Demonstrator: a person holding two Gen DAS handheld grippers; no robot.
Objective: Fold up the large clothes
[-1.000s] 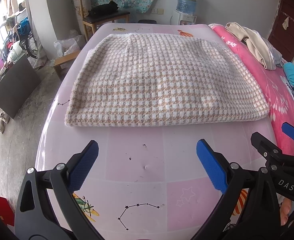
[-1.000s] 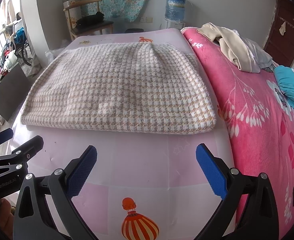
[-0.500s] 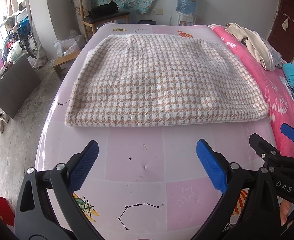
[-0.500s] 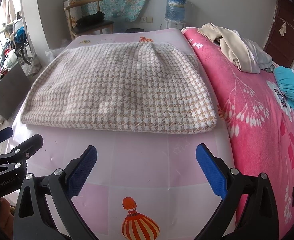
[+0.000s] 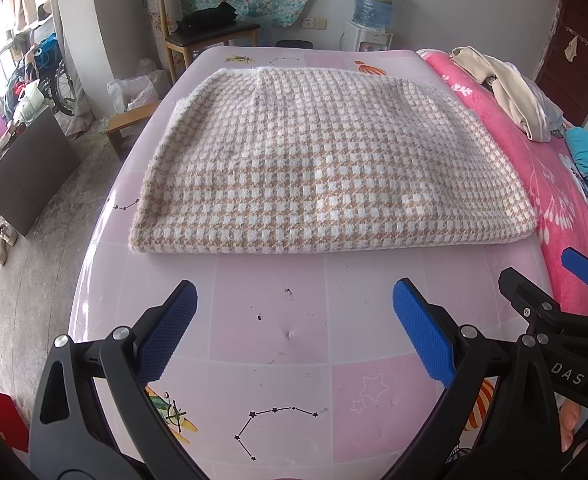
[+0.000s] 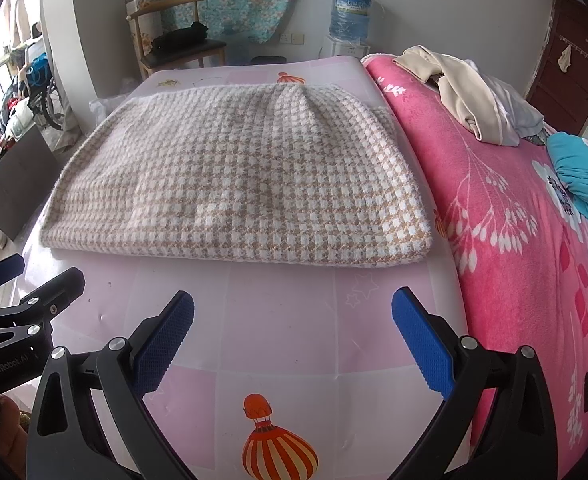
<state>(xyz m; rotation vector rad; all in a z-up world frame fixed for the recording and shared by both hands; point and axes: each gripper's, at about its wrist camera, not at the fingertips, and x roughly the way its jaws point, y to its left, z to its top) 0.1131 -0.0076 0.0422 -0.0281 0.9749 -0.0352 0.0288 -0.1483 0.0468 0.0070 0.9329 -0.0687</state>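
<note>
A large beige-and-white houndstooth garment (image 5: 325, 160) lies folded into a flat rectangle on the pink patterned mat (image 5: 294, 320); it also shows in the right wrist view (image 6: 238, 176). My left gripper (image 5: 294, 332) is open and empty, just short of the garment's near folded edge. My right gripper (image 6: 294, 336) is open and empty too, in front of the garment's near right part. Each gripper shows at the edge of the other's view: the right gripper (image 5: 573, 280) and the left gripper (image 6: 26, 280).
A pink floral blanket (image 6: 513, 220) covers the bed to the right, with a pile of cream and grey clothes (image 6: 465, 92) and a teal cloth (image 6: 581, 172) on it. A wooden chair (image 5: 206, 36), a water dispenser (image 5: 369, 20) and floor clutter (image 5: 22, 120) lie beyond and left.
Both grippers have crept slightly forward toward the garment. Their jaws stay open and the garment has not moved.
</note>
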